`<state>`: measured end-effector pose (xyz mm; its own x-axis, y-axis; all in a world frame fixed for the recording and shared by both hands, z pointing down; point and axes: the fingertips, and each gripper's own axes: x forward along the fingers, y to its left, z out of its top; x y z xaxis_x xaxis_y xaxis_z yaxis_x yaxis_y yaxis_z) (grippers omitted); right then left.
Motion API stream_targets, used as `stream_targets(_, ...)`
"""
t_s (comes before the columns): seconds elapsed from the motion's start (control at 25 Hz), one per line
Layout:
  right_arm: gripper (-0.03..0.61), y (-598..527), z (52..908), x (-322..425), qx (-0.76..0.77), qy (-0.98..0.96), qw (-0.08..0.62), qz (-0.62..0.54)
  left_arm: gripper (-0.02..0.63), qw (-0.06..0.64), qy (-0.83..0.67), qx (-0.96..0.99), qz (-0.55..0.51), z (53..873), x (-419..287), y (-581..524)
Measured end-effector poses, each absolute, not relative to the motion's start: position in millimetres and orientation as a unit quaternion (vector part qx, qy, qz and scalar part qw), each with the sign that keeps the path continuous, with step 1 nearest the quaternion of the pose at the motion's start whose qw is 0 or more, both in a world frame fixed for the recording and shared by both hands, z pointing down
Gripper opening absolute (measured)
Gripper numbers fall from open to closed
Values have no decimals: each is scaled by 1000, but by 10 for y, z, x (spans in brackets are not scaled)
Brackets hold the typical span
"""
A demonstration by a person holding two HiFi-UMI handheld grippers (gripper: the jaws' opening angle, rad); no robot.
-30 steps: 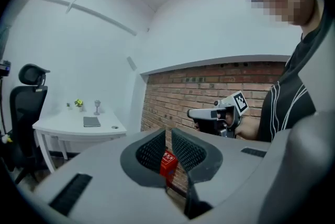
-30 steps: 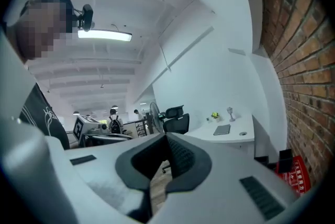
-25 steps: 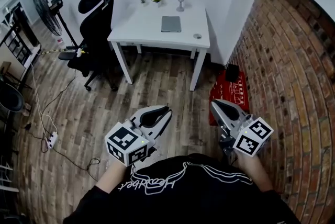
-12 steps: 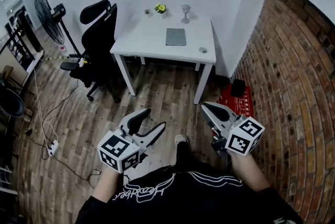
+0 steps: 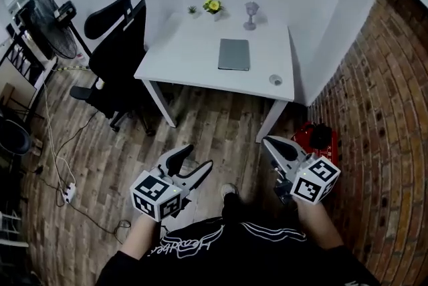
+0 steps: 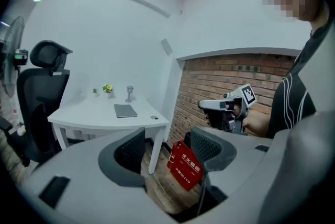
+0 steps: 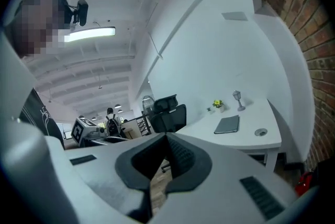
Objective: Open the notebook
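Observation:
A grey notebook [image 5: 233, 54] lies closed on the white table [image 5: 180, 57], far ahead of both grippers; it also shows in the left gripper view [image 6: 125, 110] and the right gripper view [image 7: 227, 124]. My left gripper [image 5: 196, 159] hangs over the wooden floor, well short of the table. Its jaws have just been opening and stand wide, with nothing between them [image 6: 167, 147]. My right gripper [image 5: 268, 142] is held beside it at the right. Its jaws are shut and hold nothing [image 7: 166, 140]. Neither gripper touches anything.
A black office chair [image 5: 117, 44] stands left of the table, with a fan [image 5: 47, 24] behind it. On the table's far edge are a small plant [image 5: 214, 6] and a goblet [image 5: 251, 14]. A red box [image 5: 314, 137] sits by the brick wall [image 5: 388, 111]. Cables and a power strip [image 5: 67, 192] lie on the floor at left.
The left gripper's jaws went from shut to wide open. Both grippers and the person moved forward, and the table now looks nearer. The right jaws stayed shut.

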<state>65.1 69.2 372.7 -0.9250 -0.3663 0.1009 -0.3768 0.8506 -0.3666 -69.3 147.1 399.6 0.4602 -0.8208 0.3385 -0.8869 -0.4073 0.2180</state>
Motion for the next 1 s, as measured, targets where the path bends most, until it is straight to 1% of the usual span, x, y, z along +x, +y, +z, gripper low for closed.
stream_targets(0.16,2,-192,3993,578,208,-952,36,220,275,215,-512,826,92,4254,-861,562)
stream_targets(0.36,0,-1106,4073,496,223,-947,46,228,276,240,-516,817,92,4390,-1041,-460)
stream_targets(0.52,1,-1553,4096,462,229,-944,51,230,276,227,-511,824,92,4332,-1013,-1003)
stream_targets(0.84,2,-1891,4218,374,236,-942,87,222,276,217,-484,838,131,4475,-875,-1609)
stream_targets(1.0,2,-2097,4262,396,248,-938,89,227,276,189,-469,846,169,4563,-759,-1960)
